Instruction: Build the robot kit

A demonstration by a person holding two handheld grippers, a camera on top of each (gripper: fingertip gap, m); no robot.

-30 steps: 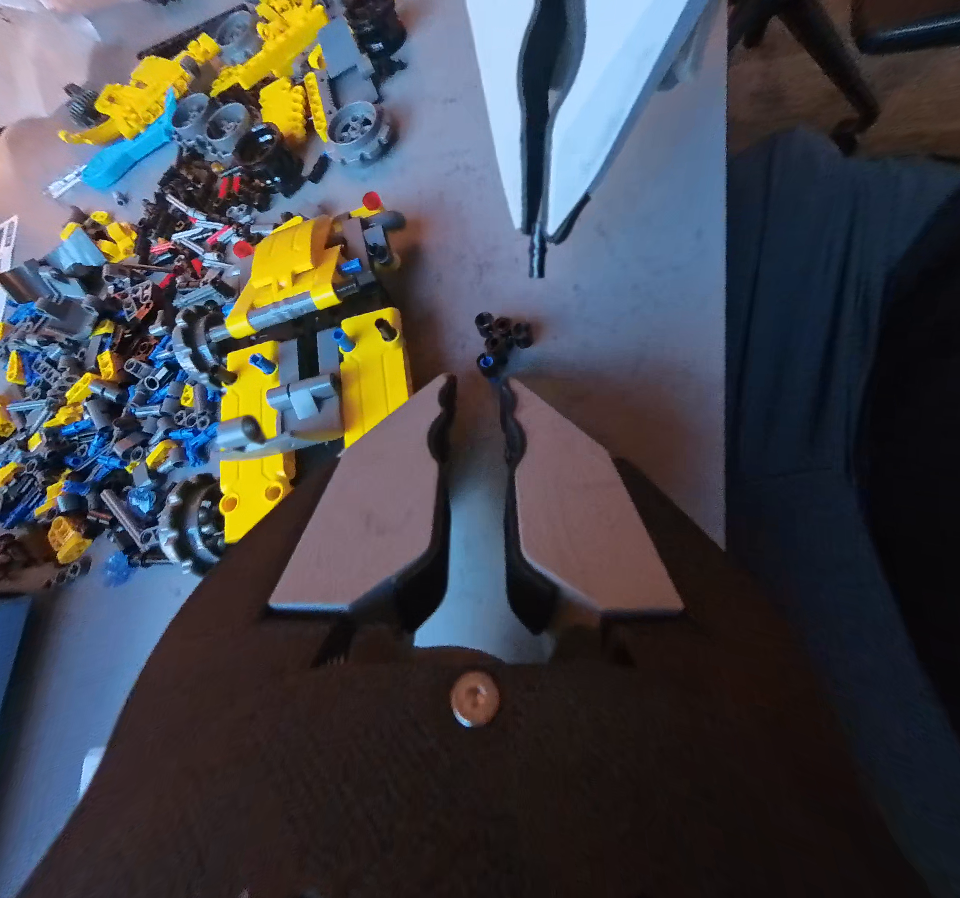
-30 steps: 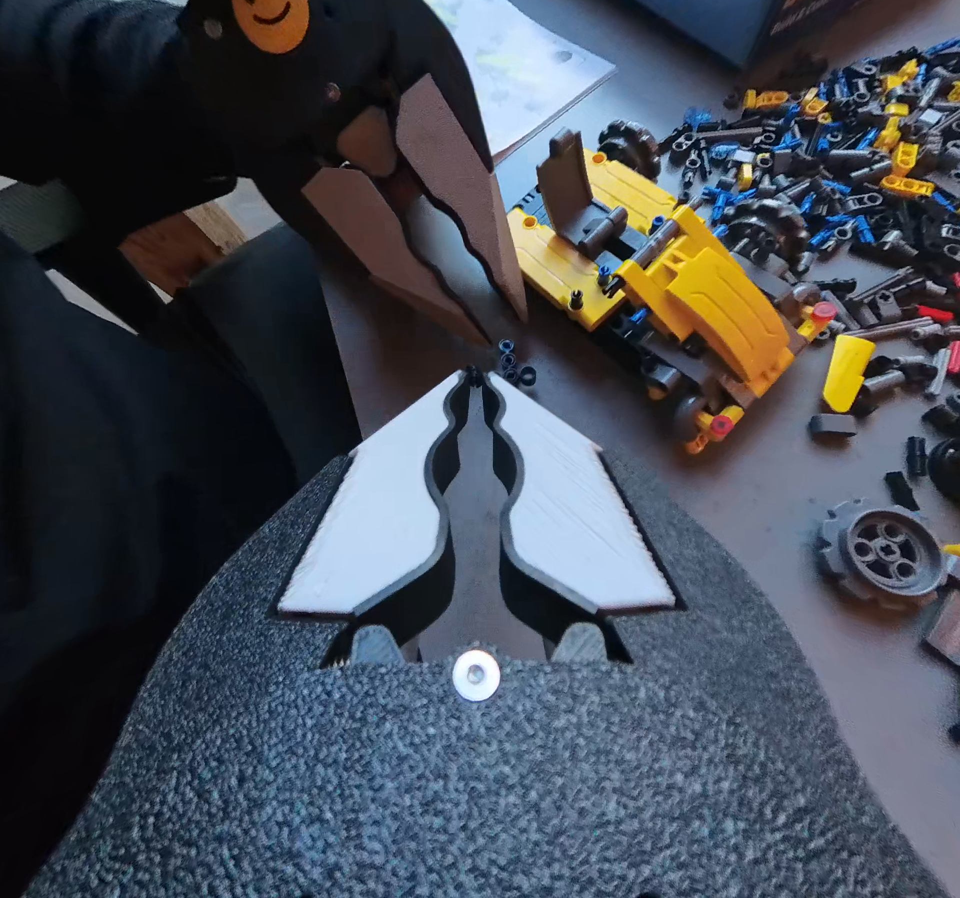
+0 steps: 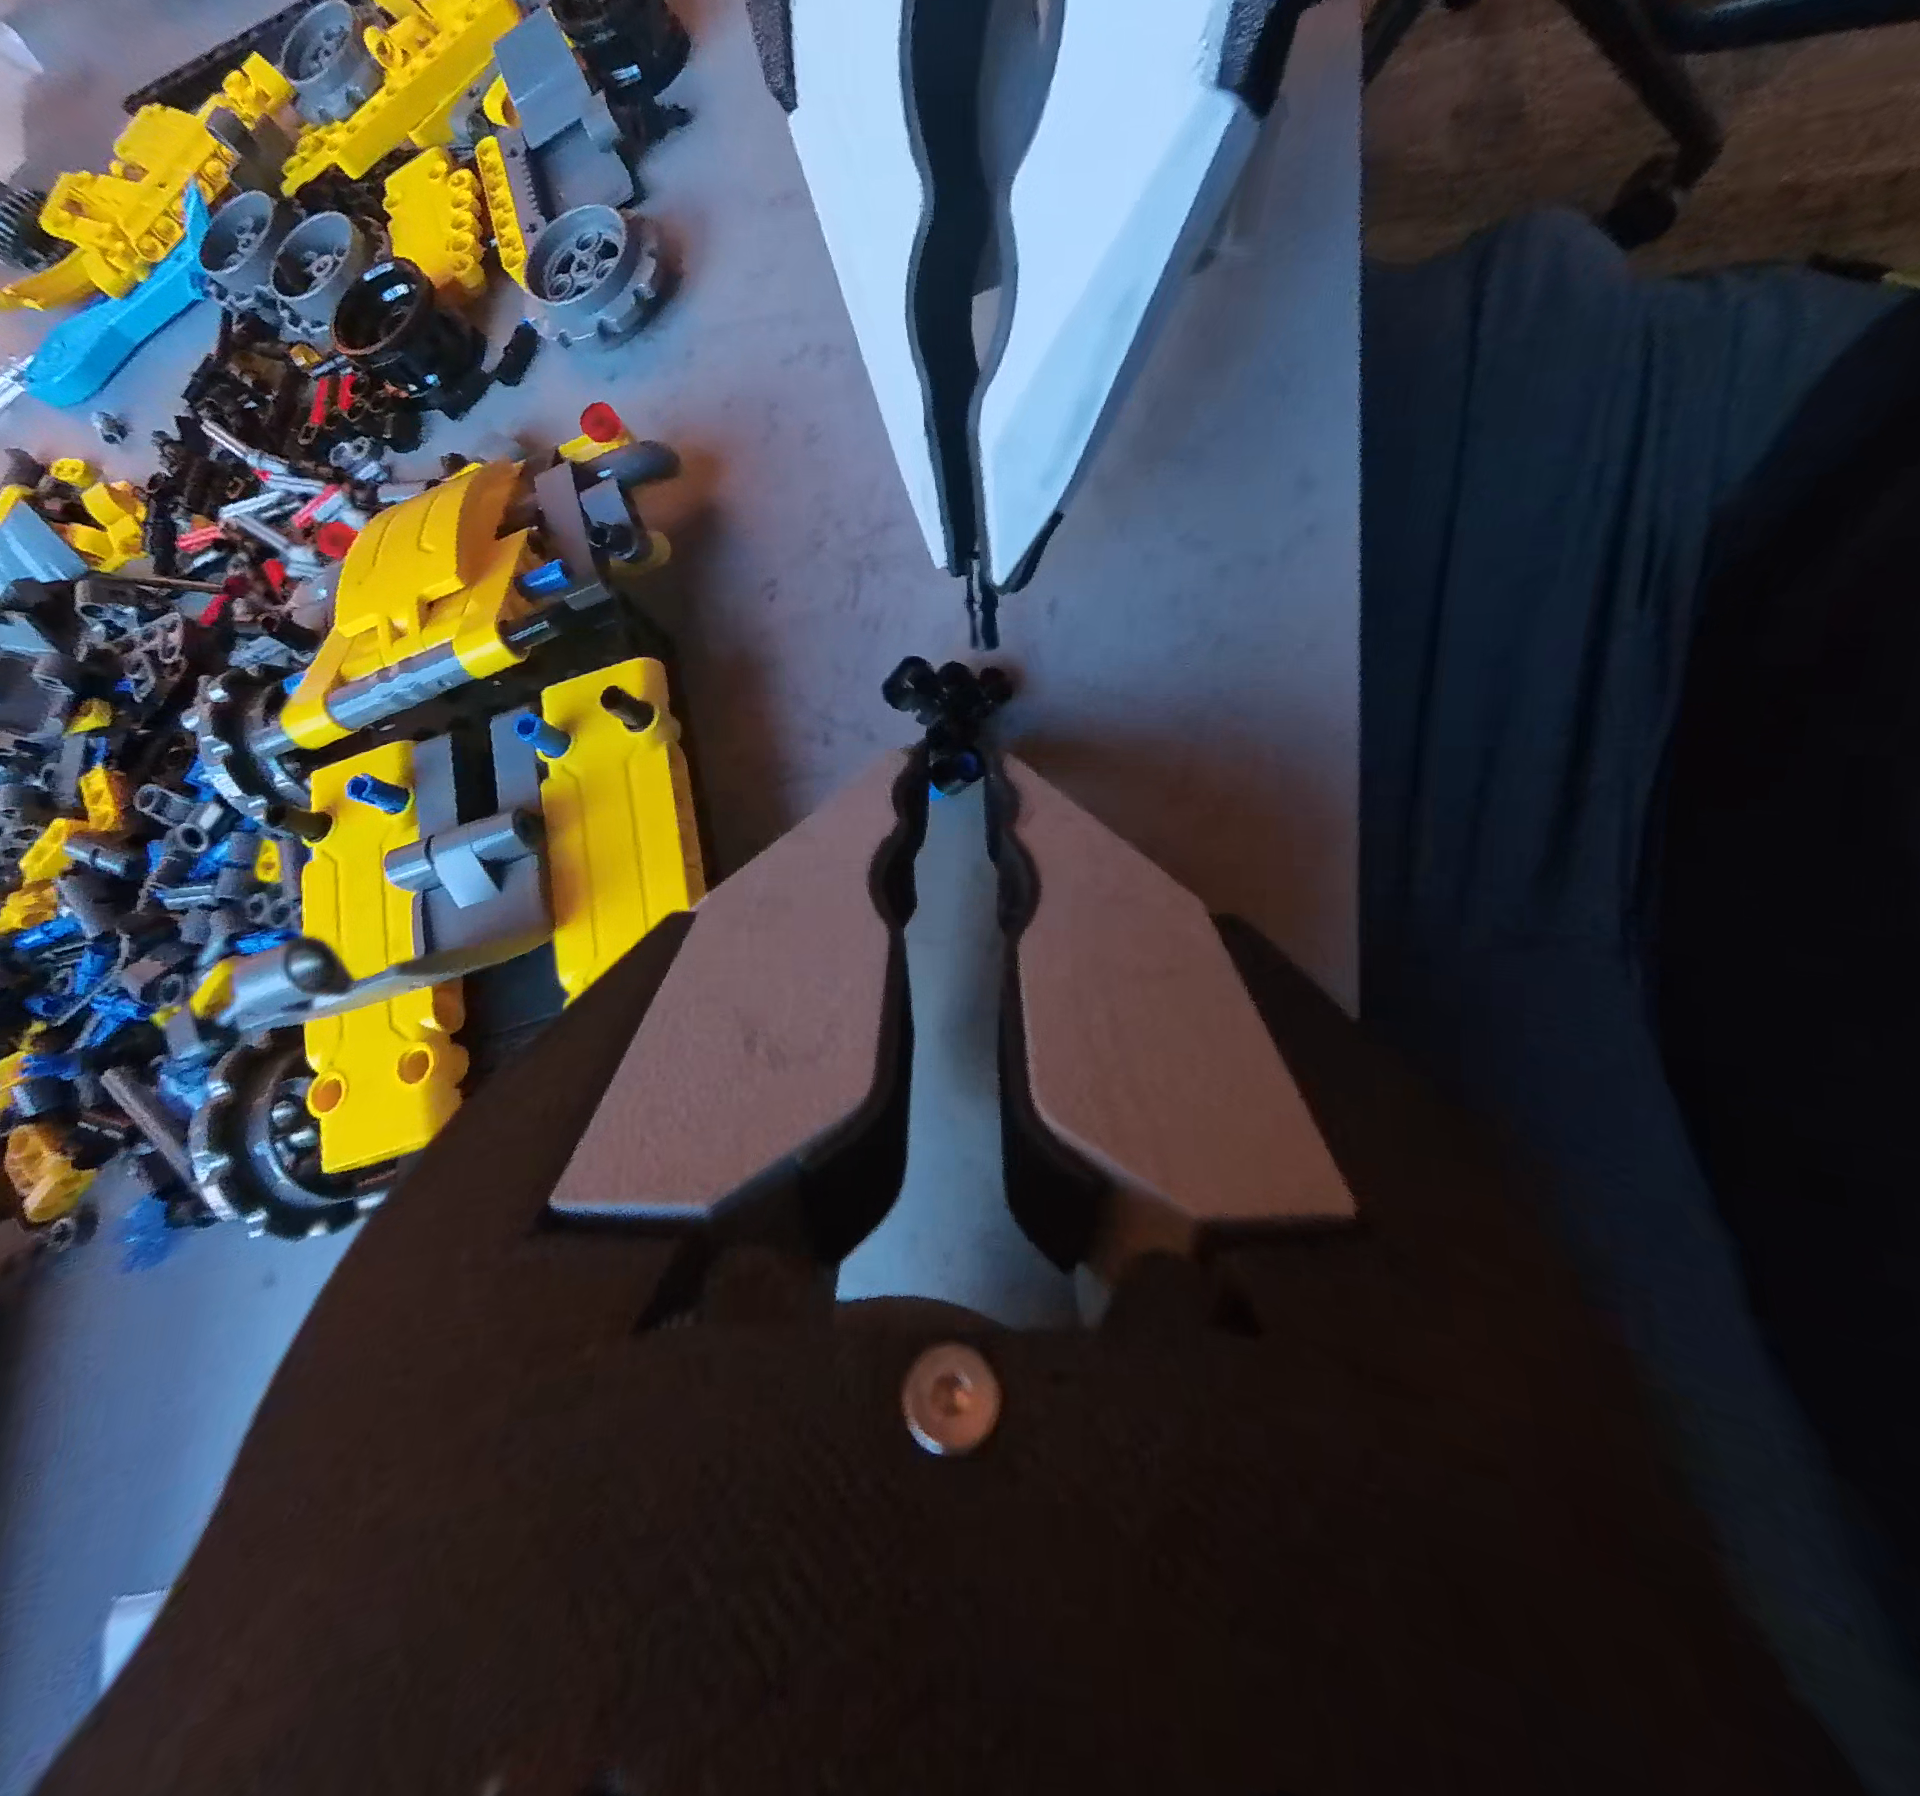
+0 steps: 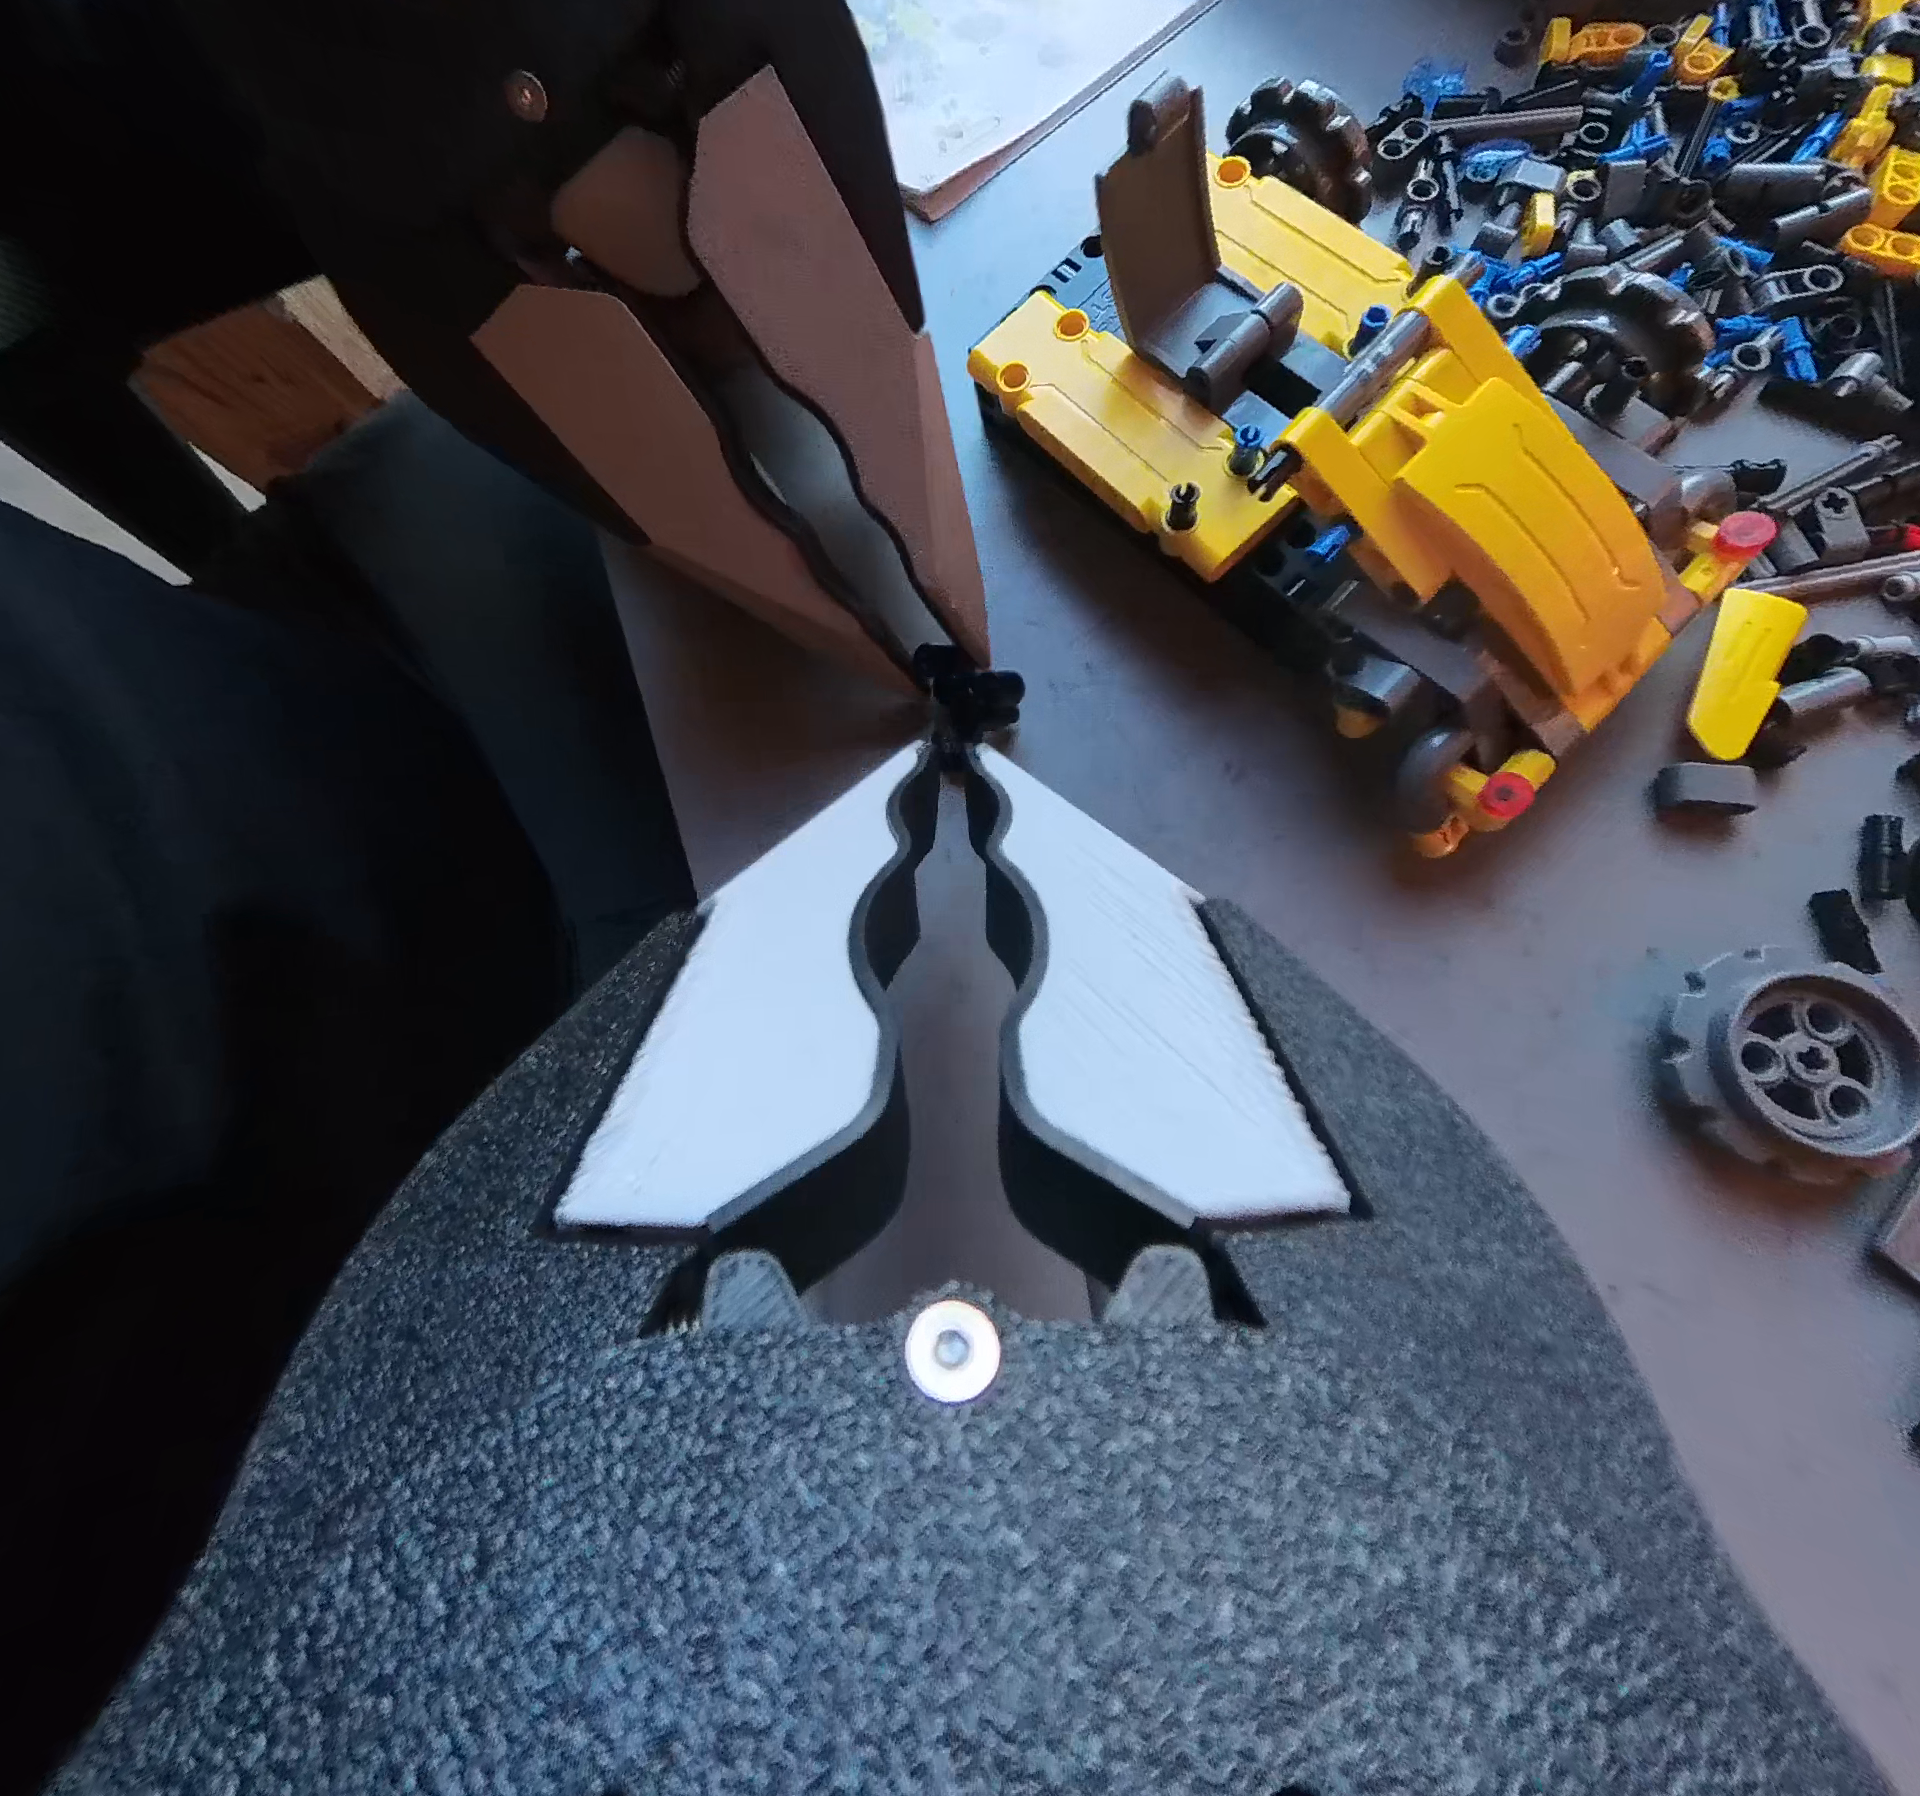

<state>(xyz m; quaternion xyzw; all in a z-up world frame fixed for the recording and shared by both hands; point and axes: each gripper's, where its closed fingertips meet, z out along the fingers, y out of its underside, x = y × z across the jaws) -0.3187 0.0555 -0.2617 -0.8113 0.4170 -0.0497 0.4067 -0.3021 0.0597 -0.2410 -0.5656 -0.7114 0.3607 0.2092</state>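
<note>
left wrist view: left tool (image 3: 951,772) parted, tips straddling the near end of a small cluster of black and blue plastic pins (image 3: 948,707) on the grey tabletop (image 3: 810,541); yellow brick vehicle (image 3: 468,770) off to its left.
right wrist view: right tool (image 4: 948,759) clenched on a thin black pin (image 4: 949,747) at the cluster's near edge, left tool's tips opposite.

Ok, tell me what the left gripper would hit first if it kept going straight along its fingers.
The left gripper would first meet the small cluster of black pins lying on the table right at its fingertips. Just beyond them is the tip of the right gripper. Depth is unclear, so it may already touch the pins.
</note>
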